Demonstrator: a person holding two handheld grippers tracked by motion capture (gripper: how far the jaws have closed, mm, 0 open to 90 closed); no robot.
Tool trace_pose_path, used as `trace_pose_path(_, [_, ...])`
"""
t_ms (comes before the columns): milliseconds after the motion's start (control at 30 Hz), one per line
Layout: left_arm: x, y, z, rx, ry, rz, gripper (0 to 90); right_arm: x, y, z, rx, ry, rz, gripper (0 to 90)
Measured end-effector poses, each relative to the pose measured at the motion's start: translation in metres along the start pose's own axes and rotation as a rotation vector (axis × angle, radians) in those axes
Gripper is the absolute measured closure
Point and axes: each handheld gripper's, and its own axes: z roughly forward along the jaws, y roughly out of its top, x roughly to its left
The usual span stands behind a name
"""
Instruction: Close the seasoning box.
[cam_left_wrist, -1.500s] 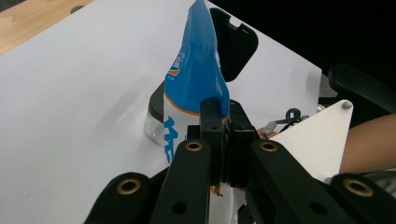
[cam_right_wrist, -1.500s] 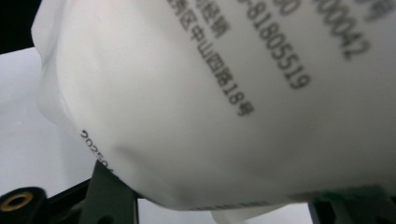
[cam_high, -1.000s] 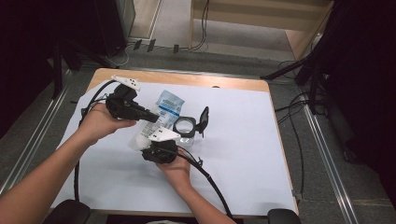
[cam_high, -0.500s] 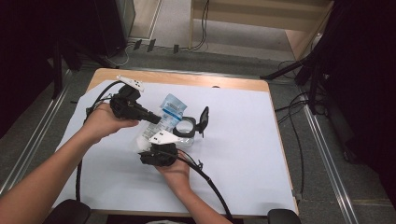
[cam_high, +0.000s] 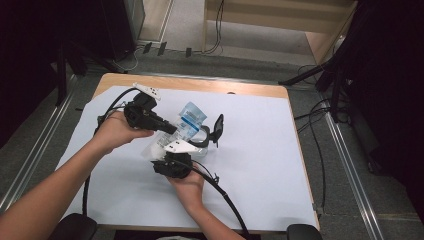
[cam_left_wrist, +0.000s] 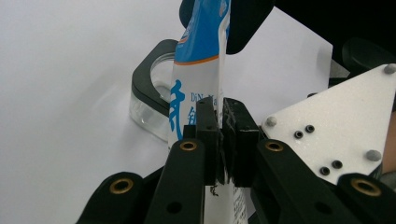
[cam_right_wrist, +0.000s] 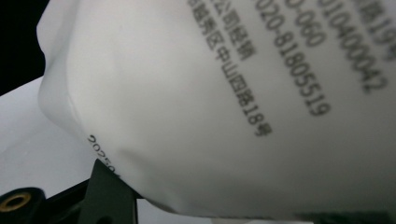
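Observation:
A white pouch with a blue top is held off the table, tilted, with its blue end toward the far right. My left gripper comes in from the left and is shut on the pouch's edge, as the left gripper view shows up close. My right gripper sits under the pouch's lower white end, and the bulging printed side presses right against its camera, with one black jaw showing at the lower left. A clear container with a black rim stands just beyond the pouch.
The container's black lid stands flipped up on its right. White paper covers the wooden table. Cables trail from both grippers toward the near edge. Dark stands and floor cables lie off to the right.
Both grippers have shifted slightly to the right with the pouch, and its blue end now sits closer over the clear container.

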Motion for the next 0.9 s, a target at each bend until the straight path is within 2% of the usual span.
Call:
trace_pose_path(167, [-0.0009, 0.0001, 0.0020, 0.000, 0.016, -0.009, 88.6, -0.0006, 0.0002, -0.0008, 0.003, -0.002, 0.023, 46.2])
trace_pose_path(433, [0.0051, 0.0019, 0.0036, 0.012, 0.023, -0.021, 90.0, 0.0022, 0.0014, -0.0012, 0.008, 0.018, -0.005, 42.4])
trace_pose_path(533, [0.0064, 0.0026, 0.0050, 0.006, 0.012, -0.028, 90.0, 0.0016, 0.0018, -0.0012, 0.007, 0.016, -0.008, 42.9])
trace_pose_path(733, [0.0084, 0.0039, 0.0085, 0.012, 0.010, -0.041, 89.8, -0.0007, 0.0027, 0.0002, 0.008, 0.032, 0.045, 45.6])
trace_pose_path(900, [0.0067, 0.0037, 0.0094, 0.010, 0.010, -0.028, 87.2, -0.0017, 0.0023, 0.0011, 0.002, 0.034, 0.072, 47.0])
